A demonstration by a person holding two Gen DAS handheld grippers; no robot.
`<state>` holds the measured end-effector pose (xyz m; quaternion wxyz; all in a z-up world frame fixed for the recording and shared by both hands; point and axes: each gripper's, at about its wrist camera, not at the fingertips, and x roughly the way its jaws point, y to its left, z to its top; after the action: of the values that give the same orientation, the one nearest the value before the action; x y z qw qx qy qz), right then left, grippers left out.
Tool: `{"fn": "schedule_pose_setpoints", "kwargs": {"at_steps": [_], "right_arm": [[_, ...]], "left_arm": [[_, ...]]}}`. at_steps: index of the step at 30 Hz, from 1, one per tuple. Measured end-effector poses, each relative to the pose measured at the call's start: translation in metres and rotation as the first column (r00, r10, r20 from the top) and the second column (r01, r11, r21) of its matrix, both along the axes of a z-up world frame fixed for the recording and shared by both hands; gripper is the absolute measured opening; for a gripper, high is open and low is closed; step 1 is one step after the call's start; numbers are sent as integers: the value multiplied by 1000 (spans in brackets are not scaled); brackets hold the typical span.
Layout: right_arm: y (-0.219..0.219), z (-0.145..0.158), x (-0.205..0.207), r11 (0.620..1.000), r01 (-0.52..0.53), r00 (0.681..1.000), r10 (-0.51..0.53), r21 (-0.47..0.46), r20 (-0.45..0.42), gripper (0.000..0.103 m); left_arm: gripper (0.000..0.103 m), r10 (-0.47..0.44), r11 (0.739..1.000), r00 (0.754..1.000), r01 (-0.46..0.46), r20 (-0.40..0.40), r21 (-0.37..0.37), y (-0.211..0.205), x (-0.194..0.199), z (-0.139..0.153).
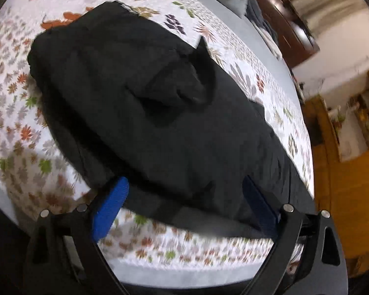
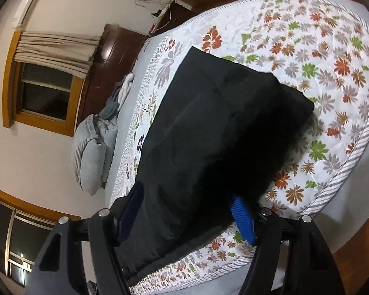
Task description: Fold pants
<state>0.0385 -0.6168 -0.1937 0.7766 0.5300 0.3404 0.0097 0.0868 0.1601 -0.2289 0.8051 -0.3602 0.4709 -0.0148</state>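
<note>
The black pants point(image 1: 145, 113) lie folded over on the flowered mattress point(image 1: 17, 132). My left gripper point(image 1: 184, 196) is wide open; its blue pads point(image 1: 109, 209) stand on either side of the near edge of the cloth, which lies between them. In the right wrist view the pants point(image 2: 209, 135) run away from me across the mattress point(image 2: 332, 86). My right gripper point(image 2: 187, 211) is also open, with the near end of the pants between its blue pads point(image 2: 243, 223). Neither gripper pinches the cloth.
A grey pillow and bundled bedding point(image 2: 93, 147) lie at the head of the bed. A dark wooden headboard point(image 2: 110, 56) and a curtained window point(image 2: 44, 78) stand behind. The mattress edge point(image 2: 351, 162) is close on the right. Wooden floor and shelves point(image 1: 351, 132) lie beyond the bed.
</note>
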Motion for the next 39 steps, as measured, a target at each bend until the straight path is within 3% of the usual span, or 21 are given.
{"fn": "schedule_pose_setpoints", "kwargs": {"at_steps": [2, 3, 4, 5, 6, 7, 11, 12, 13, 16, 19, 23, 26, 30, 32, 33, 34, 36, 39], "right_arm": [[-1, -1, -2, 1000, 3, 1000, -3, 0, 5, 70], [-2, -2, -2, 1000, 6, 1000, -6, 4, 8, 70], [-4, -2, -3, 1000, 11, 1000, -11, 7, 8, 70], [-6, -2, -4, 1000, 20, 1000, -20, 10, 4, 70], [-8, -3, -7, 999, 30, 1000, -30, 19, 5, 70], [-9, -3, -9, 999, 37, 999, -37, 26, 11, 71], [-11, -3, -10, 999, 32, 999, -32, 14, 13, 72], [-10, -4, -9, 1000, 26, 1000, -26, 9, 14, 64], [-8, -3, -6, 1000, 20, 1000, -20, 0, 17, 43], [0, 11, 0, 998, -14, 999, 17, -64, 50, 9], [-2, 11, -3, 995, -10, 999, 14, -96, 38, 6], [-3, -17, -3, 994, -36, 998, 31, -104, -54, 6], [-4, -16, -2, 993, -31, 998, 25, -113, -53, 6], [-8, -16, 4, 993, -40, 997, 33, -107, -68, 10], [-13, -15, 1, 995, -32, 997, 25, -90, -72, 19], [-15, -11, -3, 995, -20, 998, 14, -96, -66, 29], [-21, -4, -13, 994, 3, 999, -9, -112, -53, 33], [-31, 8, -34, 987, 65, 997, -70, -148, -29, 36], [-44, 41, -65, 947, 158, 986, -165, -279, -4, 36]], "left_arm": [[91, 19, 1000, 998, -20, 56, 0, 5, 4, 3], [75, 13, 1000, 997, -14, 82, 8, 4, 5, 5], [46, -9, 999, 996, 6, 85, 36, 2, 7, 8], [33, -28, 999, 996, 24, 82, 46, 1, 9, 10], [13, -32, 999, 996, 29, 83, 38, 1, 6, 12], [6, -33, 999, 996, 30, 81, 33, 4, 5, 14], [4, -59, 998, 995, 58, 82, 9, 11, -5, 21], [4, -61, 998, 996, 61, 71, 5, 11, -5, 20], [3, -51, 999, 997, 52, 61, -11, 13, -6, 18], [2, -34, 999, 997, 35, 65, -21, 11, -7, 24], [2, -29, 999, 998, 31, 56, -38, 16, -13, 27], [2, -59, 998, 997, 58, -42, -32, 19, -5, -8], [4, -50, 998, 998, 49, -39, -29, 16, -1, -15], [19, -46, 999, 998, 44, -43, -32, 14, -1, -18], [37, -53, 998, 998, 51, -45, -43, 14, -3, -15], [54, -60, 997, 998, 58, -33, -41, 14, -7, -7], [71, -59, 998, 998, 58, -29, -8, 14, -13, 2], [75, -65, 994, 998, 66, -22, 91, 16, -24, 21], [77, -102, 981, 995, 98, 16, 165, 22, -32, 50]]}}
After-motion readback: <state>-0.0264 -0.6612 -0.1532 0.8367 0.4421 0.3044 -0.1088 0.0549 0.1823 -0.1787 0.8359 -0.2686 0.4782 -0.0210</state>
